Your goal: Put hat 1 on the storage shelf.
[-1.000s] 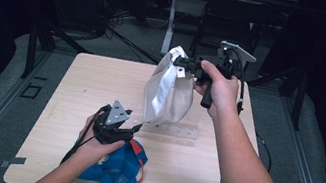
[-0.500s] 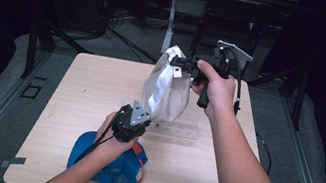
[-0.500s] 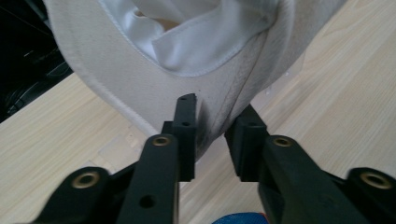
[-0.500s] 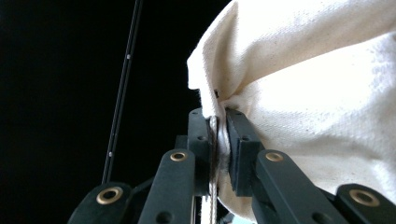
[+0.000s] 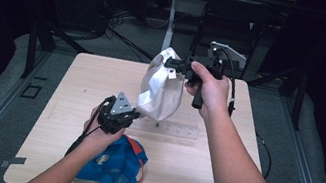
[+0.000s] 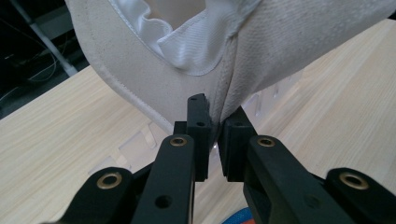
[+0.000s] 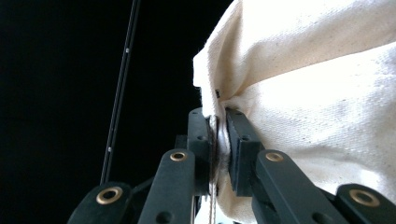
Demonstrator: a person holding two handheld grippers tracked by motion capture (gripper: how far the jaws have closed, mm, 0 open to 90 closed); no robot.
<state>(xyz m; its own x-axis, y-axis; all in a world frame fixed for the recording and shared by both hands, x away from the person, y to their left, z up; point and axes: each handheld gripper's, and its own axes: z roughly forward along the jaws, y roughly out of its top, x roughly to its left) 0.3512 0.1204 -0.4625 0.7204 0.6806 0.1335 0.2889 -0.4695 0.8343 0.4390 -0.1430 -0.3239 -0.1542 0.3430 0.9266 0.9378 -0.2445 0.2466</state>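
The wooden table point(image 5: 76, 81) carried a blue cap point(image 5: 117, 165) near its front edge, close to the person, and a clear plastic strip point(image 5: 179, 131) towards the middle. Above that strip hung the white cap point(image 5: 158, 91), lifted off the surface between 2 grippers.

The right gripper point(image 5: 171, 65) pinched the white cap's upper edge, its jaws pressed tight on a fold of cloth with a thin sliver of fabric showing between the pads in the right gripper view. The left gripper point(image 5: 136, 114) had reached the cap's lower rim; its jaws had just been closing, and the left gripper view showed the brim edge point(image 6: 219, 112) caught between the pads.

The white cap looked light, soft and floppy, a canvas crown with a satin lining that sagged under its own weight. It seemed unlikely to slip or break, though loose cloth would bunch. The stitched rim and brim edge appeared the firmest places to take hold.

Compared with 1 second earlier, the left gripper had moved from over the blue cap up towards the white cap, and its jaws had gone from spread to pinching.
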